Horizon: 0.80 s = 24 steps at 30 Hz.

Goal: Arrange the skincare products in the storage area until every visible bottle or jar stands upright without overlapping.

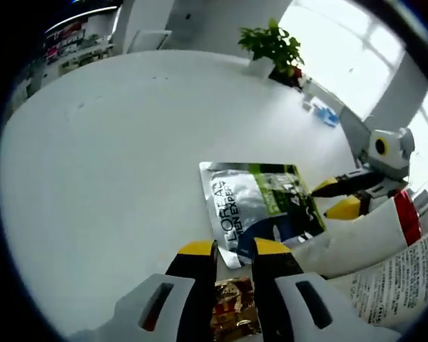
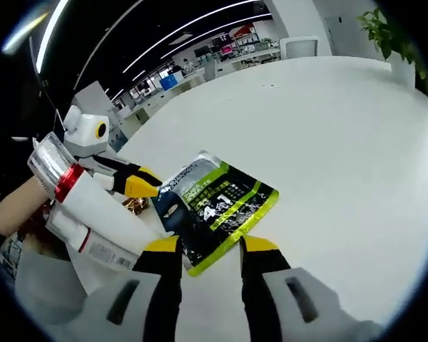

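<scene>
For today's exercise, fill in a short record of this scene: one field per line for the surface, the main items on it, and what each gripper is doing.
Surface: round white table
Sachet: flat silver, green and dark blue foil sachet, lying flat
Tubes: white plastic tube with red band lying on its side; second white printed tube beside it, also lying
Gold item: small crinkled gold foil packet
Left gripper: jaws on either side of the gold packet; grip cannot be confirmed
Right gripper: jaws open, astride the sachet's near edge
Background: green potted plant
</scene>
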Each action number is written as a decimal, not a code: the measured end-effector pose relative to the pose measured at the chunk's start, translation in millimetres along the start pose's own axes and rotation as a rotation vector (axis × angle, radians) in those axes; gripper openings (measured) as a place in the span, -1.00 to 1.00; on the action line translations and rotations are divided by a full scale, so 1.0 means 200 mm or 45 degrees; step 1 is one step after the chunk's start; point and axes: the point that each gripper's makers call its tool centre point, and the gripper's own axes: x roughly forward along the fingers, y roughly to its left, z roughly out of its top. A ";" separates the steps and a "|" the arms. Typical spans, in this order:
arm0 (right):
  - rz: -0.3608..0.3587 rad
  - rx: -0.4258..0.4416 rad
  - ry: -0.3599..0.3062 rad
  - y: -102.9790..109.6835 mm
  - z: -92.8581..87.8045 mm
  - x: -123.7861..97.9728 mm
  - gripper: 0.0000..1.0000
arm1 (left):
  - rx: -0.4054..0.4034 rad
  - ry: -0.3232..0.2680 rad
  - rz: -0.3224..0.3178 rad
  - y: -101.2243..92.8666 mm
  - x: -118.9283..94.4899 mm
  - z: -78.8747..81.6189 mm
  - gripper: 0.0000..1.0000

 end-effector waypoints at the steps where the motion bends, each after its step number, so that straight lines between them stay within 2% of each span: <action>1: 0.004 0.004 -0.002 0.00 0.00 0.00 -0.35 | -0.017 -0.017 0.000 0.01 -0.01 0.01 -0.81; 2: 0.007 0.012 -0.004 0.00 0.00 0.00 -0.35 | -0.042 -0.044 -0.012 0.00 -0.01 0.03 -0.83; 4: 0.009 0.013 -0.007 0.00 0.00 0.00 -0.36 | -0.138 -0.108 -0.101 -0.04 -0.01 0.08 -0.89; 6: 0.010 0.022 -0.012 0.00 0.00 0.00 -0.37 | -0.156 -0.097 -0.132 -0.05 0.00 0.08 -0.87; 8: 0.030 0.049 -0.020 0.00 0.00 0.00 -0.41 | -0.134 -0.095 -0.087 0.00 0.03 0.08 -0.81; 9: 0.045 0.076 -0.023 0.01 0.00 0.01 -0.42 | -0.136 -0.089 -0.089 0.01 0.03 0.08 -0.85; 13: 0.054 0.072 -0.031 0.03 0.00 0.00 -0.44 | -0.143 -0.051 -0.121 -0.04 0.07 0.04 -0.78; 18: 0.056 0.072 -0.026 0.03 0.00 0.00 -0.46 | -0.170 -0.053 -0.101 0.00 0.11 0.05 -0.92; 24: 0.067 0.074 -0.013 0.02 -0.01 0.00 -0.50 | -0.238 -0.077 -0.062 0.02 0.10 0.06 -1.00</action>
